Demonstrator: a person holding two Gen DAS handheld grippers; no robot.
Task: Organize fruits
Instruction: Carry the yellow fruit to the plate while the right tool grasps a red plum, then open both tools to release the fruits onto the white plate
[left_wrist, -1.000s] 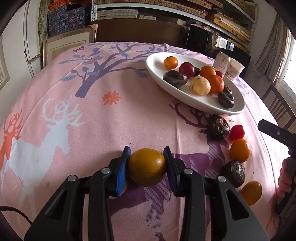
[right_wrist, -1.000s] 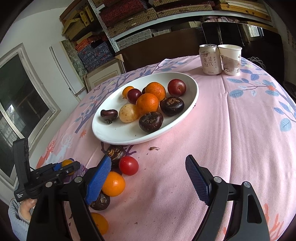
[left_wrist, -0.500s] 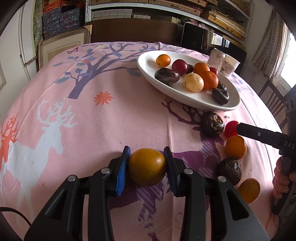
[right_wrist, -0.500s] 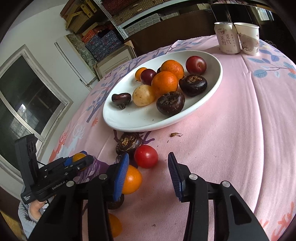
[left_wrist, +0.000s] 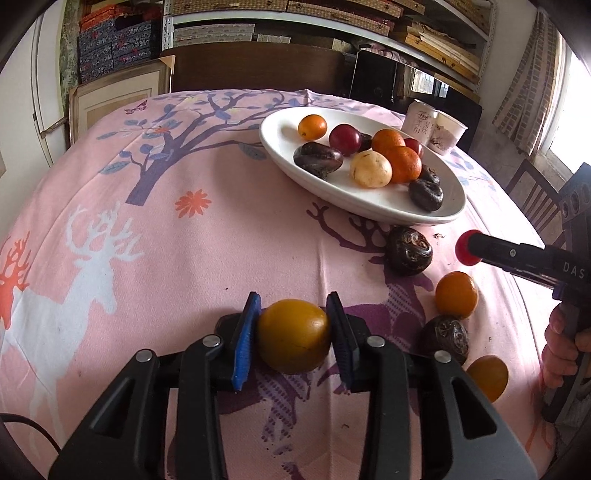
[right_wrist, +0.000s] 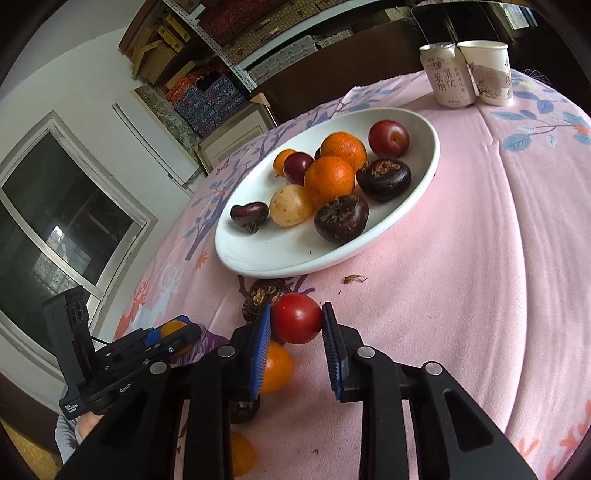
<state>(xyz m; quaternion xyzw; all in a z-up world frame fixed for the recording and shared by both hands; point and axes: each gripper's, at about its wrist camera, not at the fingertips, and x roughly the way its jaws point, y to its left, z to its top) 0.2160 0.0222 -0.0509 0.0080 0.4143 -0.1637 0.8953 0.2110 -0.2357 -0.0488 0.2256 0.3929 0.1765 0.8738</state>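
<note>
A yellow-orange fruit (left_wrist: 293, 335) is clamped in the left hand-held gripper (left_wrist: 293, 334) and a red fruit (right_wrist: 296, 318) in the right hand-held gripper (right_wrist: 295, 325), both low over the bench (left_wrist: 221, 236). Four fruits are seen left on the cloth, just short of the white plate (right_wrist: 258, 254), where about nine are already gathered.

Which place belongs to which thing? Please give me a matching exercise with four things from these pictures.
Things:
1. yellow-orange fruit
2. red plum
3. pale yellow fruit
4. drink can

Places:
A. beside the paper cup
B. on the white plate
C. between the left gripper's pads
D. between the right gripper's pads

Pairs: 1-C, 2-D, 3-B, 4-A
</note>
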